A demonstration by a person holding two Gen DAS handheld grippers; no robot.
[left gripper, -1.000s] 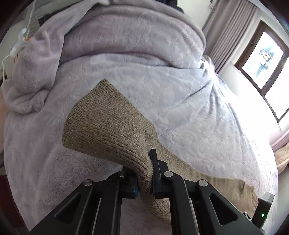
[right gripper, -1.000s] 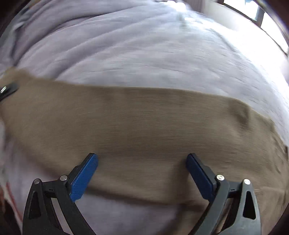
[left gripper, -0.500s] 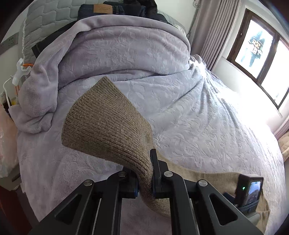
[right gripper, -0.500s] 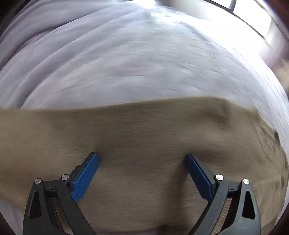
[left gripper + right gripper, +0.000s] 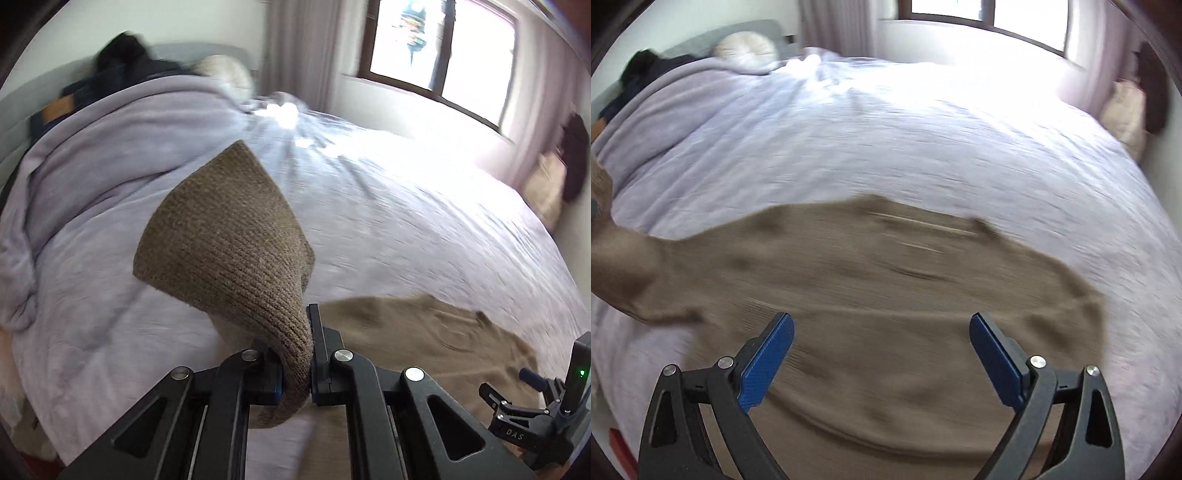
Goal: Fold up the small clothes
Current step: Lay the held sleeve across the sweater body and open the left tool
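Observation:
A tan knitted garment point(image 5: 879, 295) lies spread on the lilac bed cover point(image 5: 923, 140). In the left wrist view my left gripper point(image 5: 309, 354) is shut on its ribbed end point(image 5: 229, 236), which stands up as a cone above the bed. The rest of the tan garment point(image 5: 424, 332) trails off to the right, where my right gripper point(image 5: 517, 402) shows at the frame's edge. My right gripper point(image 5: 882, 354) hovers over the cloth with its blue pads point(image 5: 768, 354) wide open and nothing pinched between them.
A heaped lilac blanket point(image 5: 92, 147) fills the left of the bed, with dark clothes point(image 5: 122, 62) on top and a round cream cushion point(image 5: 746, 48) by the grey headboard. A window point(image 5: 439, 44) and curtains lie beyond. A pale pillow point(image 5: 1126, 110) sits at far right.
Both grippers have swung across the bed and risen. The left one carried the ribbed end along, and the garment now lies wrinkled. The right gripper stayed open.

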